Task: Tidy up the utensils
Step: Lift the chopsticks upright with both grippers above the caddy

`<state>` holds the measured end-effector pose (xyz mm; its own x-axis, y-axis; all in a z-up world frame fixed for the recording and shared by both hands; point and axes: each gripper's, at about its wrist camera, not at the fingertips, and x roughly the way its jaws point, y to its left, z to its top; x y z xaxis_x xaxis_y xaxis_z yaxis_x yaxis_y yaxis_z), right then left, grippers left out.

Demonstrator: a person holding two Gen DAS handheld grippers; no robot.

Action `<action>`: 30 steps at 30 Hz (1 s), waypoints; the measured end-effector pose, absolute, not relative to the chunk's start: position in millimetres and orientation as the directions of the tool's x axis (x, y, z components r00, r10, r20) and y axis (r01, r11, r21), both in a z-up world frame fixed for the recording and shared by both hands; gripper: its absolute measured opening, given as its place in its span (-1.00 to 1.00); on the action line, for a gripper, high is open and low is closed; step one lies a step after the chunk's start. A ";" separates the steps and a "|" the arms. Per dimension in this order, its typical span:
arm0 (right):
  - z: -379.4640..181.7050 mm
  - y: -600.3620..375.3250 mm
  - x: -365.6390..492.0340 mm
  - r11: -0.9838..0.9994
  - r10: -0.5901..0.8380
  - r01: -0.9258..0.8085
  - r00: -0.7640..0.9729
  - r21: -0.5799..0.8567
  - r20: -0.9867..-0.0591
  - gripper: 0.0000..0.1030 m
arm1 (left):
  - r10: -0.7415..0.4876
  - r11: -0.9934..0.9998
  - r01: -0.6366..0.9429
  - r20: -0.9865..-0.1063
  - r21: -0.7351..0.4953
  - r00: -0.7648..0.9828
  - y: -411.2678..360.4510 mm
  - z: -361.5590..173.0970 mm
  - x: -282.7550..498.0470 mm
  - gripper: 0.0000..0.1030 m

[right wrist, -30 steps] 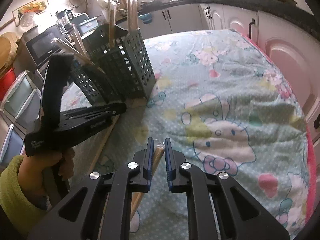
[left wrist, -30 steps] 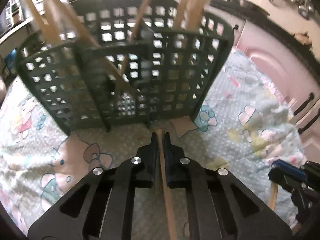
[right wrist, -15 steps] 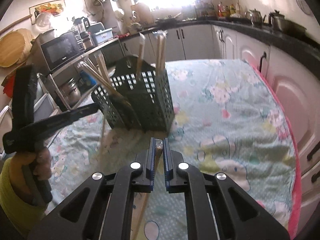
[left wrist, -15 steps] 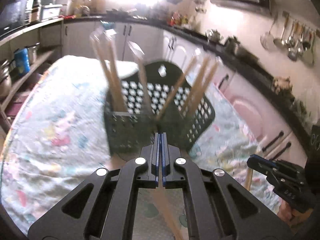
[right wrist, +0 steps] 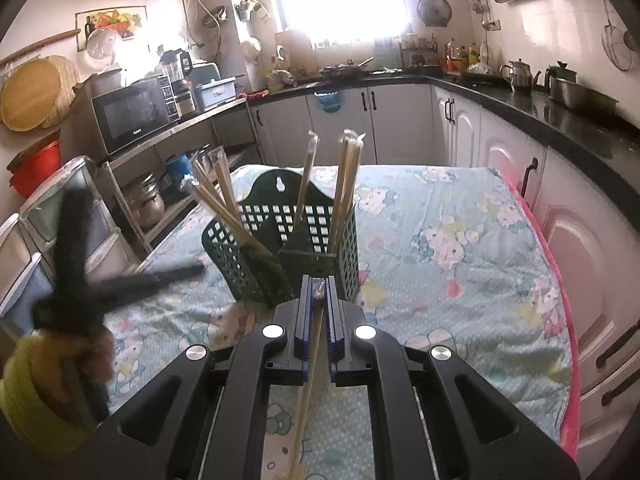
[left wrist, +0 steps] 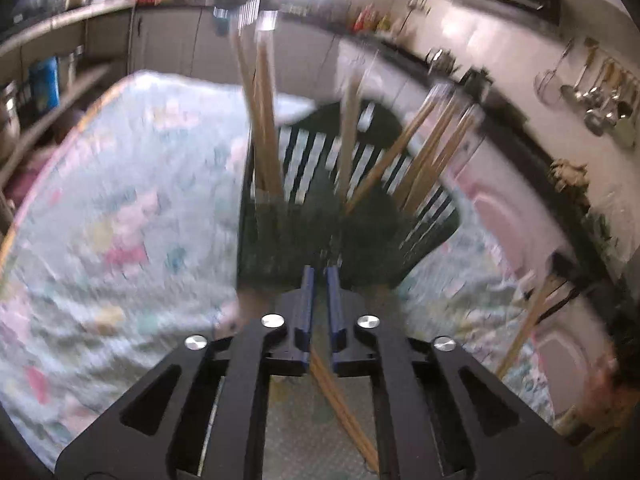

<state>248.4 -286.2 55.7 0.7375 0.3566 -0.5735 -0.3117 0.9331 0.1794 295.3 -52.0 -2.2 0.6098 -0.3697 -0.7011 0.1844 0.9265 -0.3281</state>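
A dark green perforated utensil basket stands on the table with several wrapped wooden chopstick pairs upright in it; it is blurred in the left wrist view. My left gripper is shut on a wooden chopstick pair, raised just in front of the basket. My right gripper is shut on another wrapped chopstick pair, held above the table close before the basket. The left gripper shows blurred at the left of the right wrist view.
The table carries a cartoon-print cloth. White and pink cabinets run along the right. A shelf with a microwave and pots stands at the left. Ladles hang on the wall.
Both grippers have risen from the cloth with their chopsticks and moved up toward the basket. The left gripper is still moving, so its view is blurred.
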 end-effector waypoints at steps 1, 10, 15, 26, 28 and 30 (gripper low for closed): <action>57.3 -286.4 248.7 0.934 0.354 -0.311 0.741 0.177 -0.570 -0.88 | -0.365 0.929 0.177 -0.717 -0.326 0.594 -53.2 -12.2 298.3 -0.79; 79.6 -285.7 254.4 0.935 0.351 -0.320 0.770 0.153 -0.533 -0.88 | -0.333 0.939 0.105 -0.799 -0.327 0.500 -68.5 -72.0 322.0 -0.50; 97.0 -284.6 256.9 0.933 0.355 -0.336 0.790 0.131 -0.499 -0.88 | -0.288 0.954 0.079 -0.807 -0.290 0.515 -72.8 -76.1 328.1 -0.55; 136.0 -275.7 271.4 0.920 0.387 -0.370 0.819 0.126 -0.424 -0.88 | -0.271 0.962 0.131 -0.774 -0.240 0.572 -73.1 -44.3 312.1 -0.97; 147.4 -271.2 276.0 0.918 0.393 -0.380 0.827 0.117 -0.403 -0.88 | -0.295 0.955 0.155 -0.743 -0.253 0.601 -64.8 -24.8 303.0 -0.97; 157.3 -267.4 280.2 0.916 0.397 -0.387 0.833 0.107 -0.385 -0.88 | -0.325 0.945 0.179 -0.706 -0.275 0.629 -56.0 0.2 293.9 -0.98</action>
